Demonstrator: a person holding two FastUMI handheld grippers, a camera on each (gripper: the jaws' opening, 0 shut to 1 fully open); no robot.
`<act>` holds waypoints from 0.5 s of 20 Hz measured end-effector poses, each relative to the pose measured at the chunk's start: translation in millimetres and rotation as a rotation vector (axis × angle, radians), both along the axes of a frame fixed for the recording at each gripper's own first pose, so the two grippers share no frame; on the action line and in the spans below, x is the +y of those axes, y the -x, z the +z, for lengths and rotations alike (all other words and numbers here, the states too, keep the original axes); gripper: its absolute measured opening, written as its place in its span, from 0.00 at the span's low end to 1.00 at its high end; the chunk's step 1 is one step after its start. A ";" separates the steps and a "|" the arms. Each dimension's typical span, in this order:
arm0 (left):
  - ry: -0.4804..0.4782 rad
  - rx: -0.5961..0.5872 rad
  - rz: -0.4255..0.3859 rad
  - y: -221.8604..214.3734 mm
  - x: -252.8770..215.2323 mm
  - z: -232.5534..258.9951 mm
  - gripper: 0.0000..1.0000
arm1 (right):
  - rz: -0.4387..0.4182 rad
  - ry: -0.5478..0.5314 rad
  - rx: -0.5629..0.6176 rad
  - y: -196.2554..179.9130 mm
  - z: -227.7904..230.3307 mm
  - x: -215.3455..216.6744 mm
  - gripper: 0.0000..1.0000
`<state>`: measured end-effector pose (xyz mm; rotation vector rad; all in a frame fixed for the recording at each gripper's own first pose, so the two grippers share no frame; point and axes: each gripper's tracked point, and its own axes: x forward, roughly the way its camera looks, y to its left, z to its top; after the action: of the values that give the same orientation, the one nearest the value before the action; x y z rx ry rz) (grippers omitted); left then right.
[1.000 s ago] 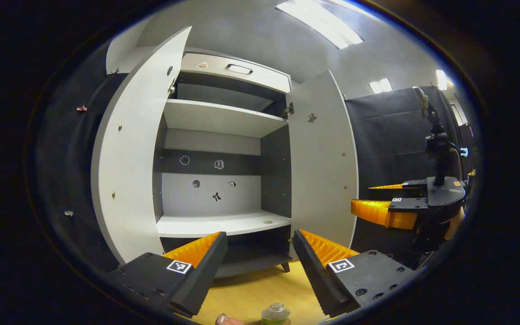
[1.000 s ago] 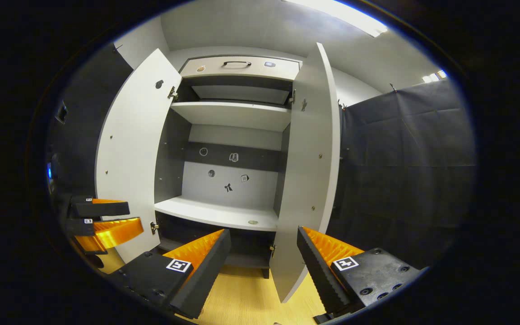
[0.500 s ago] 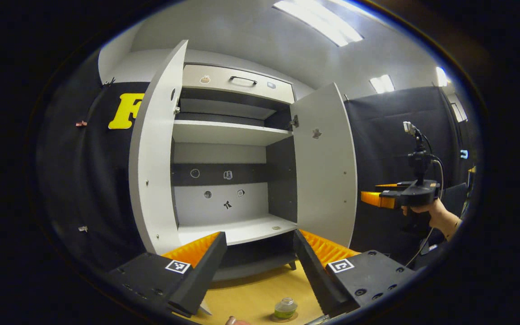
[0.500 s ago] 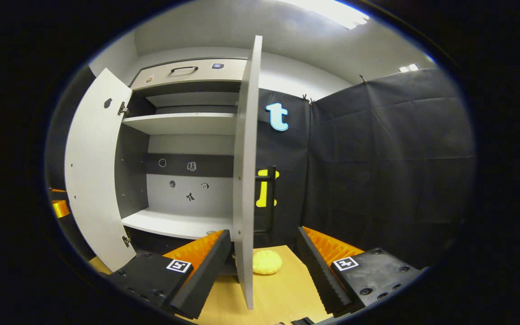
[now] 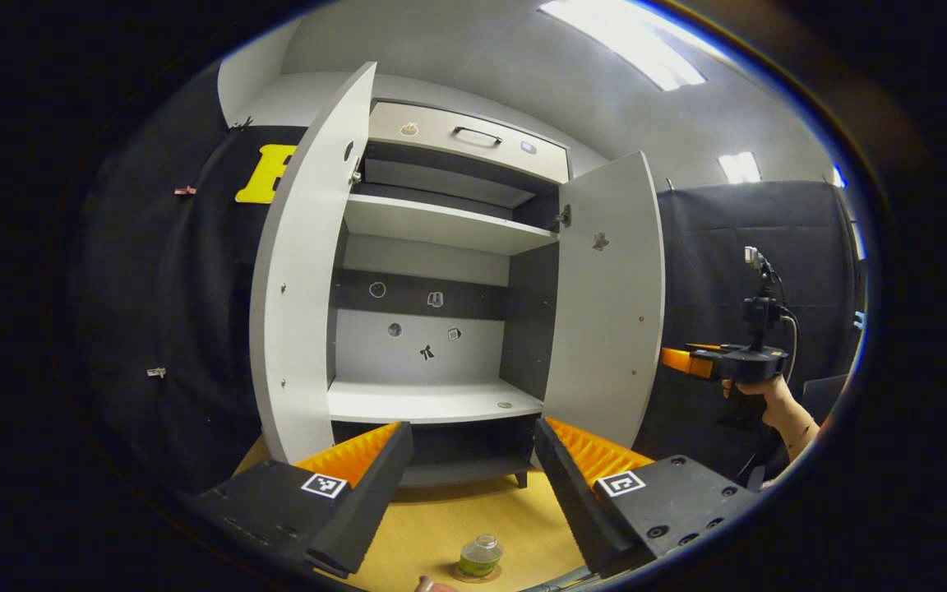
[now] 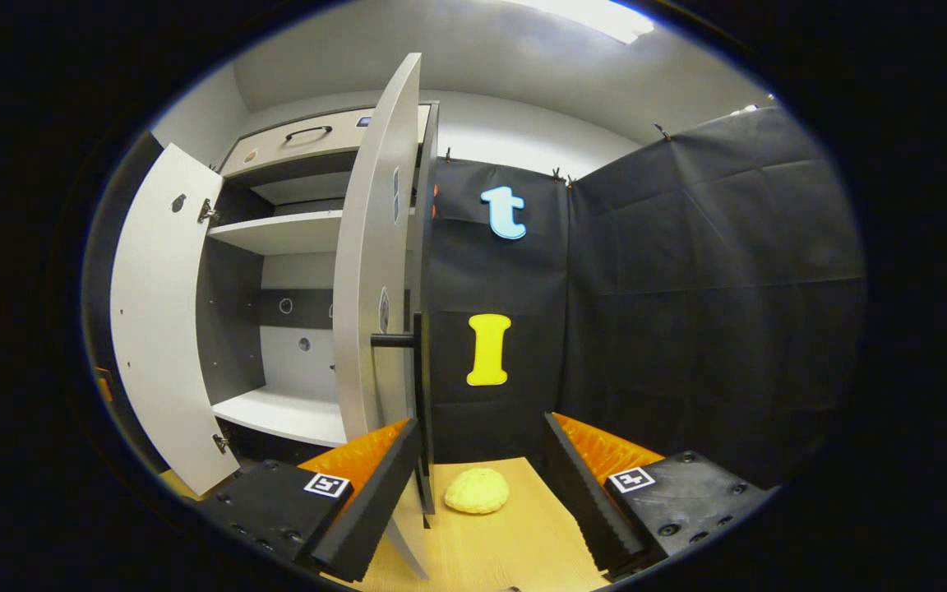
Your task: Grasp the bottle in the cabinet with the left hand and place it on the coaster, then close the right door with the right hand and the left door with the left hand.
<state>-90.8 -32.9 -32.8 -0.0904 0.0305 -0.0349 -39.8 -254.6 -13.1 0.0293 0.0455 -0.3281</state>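
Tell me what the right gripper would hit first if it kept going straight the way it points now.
Likely nothing at first: the open right gripper points past the right door's outer face toward the black cloth wall. Its left finger passes close to the door's edge, and the yellow bun-like object lies lower; depth is unclear.

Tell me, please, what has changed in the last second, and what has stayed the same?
The right gripper has swung out to the right, past the edge of the right door, so it now faces that door's outer side and handle. The left gripper has backed away from the cabinet. Both stay open and empty. Both doors remain open, and the bottle stays on the coaster.
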 end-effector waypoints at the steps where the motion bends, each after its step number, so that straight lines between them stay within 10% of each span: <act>1: 0.001 -0.001 0.020 1.5 3.1 -0.1 0.95 | 0.028 -0.006 0.006 -3.5 -3.6 6.1 0.98; 10: 0.042 0.002 0.130 16.7 32.9 0.6 0.95 | 0.143 -0.032 0.002 -21.7 -7.2 58.0 0.94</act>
<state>-107.5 0.0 -32.2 -0.1342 0.0262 0.0942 -18.1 -196.6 -20.4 0.0572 0.0547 -0.1844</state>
